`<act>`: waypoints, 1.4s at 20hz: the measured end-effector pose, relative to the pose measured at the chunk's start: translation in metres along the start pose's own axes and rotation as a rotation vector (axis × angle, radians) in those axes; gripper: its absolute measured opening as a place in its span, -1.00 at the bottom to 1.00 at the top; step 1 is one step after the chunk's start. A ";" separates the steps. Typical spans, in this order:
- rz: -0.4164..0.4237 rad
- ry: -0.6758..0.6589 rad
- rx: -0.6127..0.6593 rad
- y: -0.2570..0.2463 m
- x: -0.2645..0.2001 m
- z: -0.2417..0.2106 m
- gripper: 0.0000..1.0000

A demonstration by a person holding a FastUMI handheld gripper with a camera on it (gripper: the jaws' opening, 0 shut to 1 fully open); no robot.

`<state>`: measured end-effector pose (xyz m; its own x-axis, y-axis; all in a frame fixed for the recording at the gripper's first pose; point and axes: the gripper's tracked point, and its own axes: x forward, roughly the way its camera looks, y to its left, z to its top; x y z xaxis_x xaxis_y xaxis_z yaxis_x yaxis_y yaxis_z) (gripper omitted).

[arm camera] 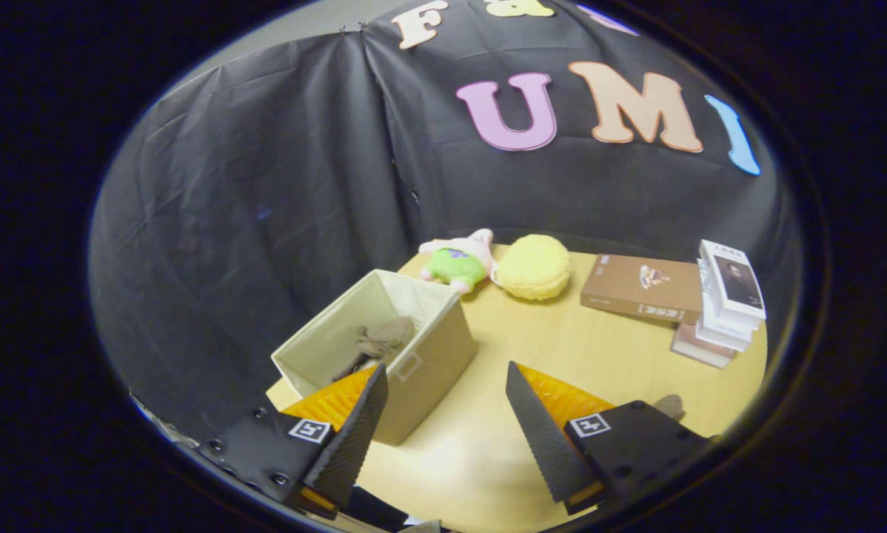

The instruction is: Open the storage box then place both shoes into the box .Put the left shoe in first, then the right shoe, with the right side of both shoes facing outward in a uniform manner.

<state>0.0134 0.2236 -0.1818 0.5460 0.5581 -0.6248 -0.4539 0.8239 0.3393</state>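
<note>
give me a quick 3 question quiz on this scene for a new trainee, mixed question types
1. True or false: the storage box is open at the top and already holds a brownish shoe.
2. Multiple choice: what sits just beyond the box, next to the pink and green plush toy?
A) a red mug
B) a round yellow cushion
C) a laptop
3. Short answer: what are the tongs doing?

Key
1. True. The box is open and a brownish shoe lies inside.
2. B. The cushion touches the plush toy; the brown book and the stack of books lie further right.
3. They are open over the bare table, gripping nothing, with the box by one finger.
</note>
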 end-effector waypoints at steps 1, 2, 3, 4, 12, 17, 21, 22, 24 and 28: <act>-0.027 0.002 -0.002 -0.010 -0.006 -0.006 1.00; -0.054 0.004 -0.003 -0.026 -0.013 -0.010 1.00; -0.080 0.005 0.000 -0.040 -0.019 -0.013 1.00; -0.103 0.009 0.006 -0.055 -0.025 -0.017 1.00; -0.296 0.072 0.043 -0.170 -0.066 -0.066 0.97; -0.375 0.165 0.031 -0.222 -0.085 -0.108 0.89; -0.398 0.269 0.016 -0.249 -0.083 -0.151 0.89; -0.401 0.296 0.018 -0.257 -0.077 -0.158 0.89; -0.387 0.336 0.043 -0.261 -0.069 -0.175 0.67; -0.385 0.415 0.082 -0.272 -0.059 -0.198 0.61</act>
<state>-0.0348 -0.0530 -0.3769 0.3310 0.1445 -0.9325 -0.2118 0.9744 0.0758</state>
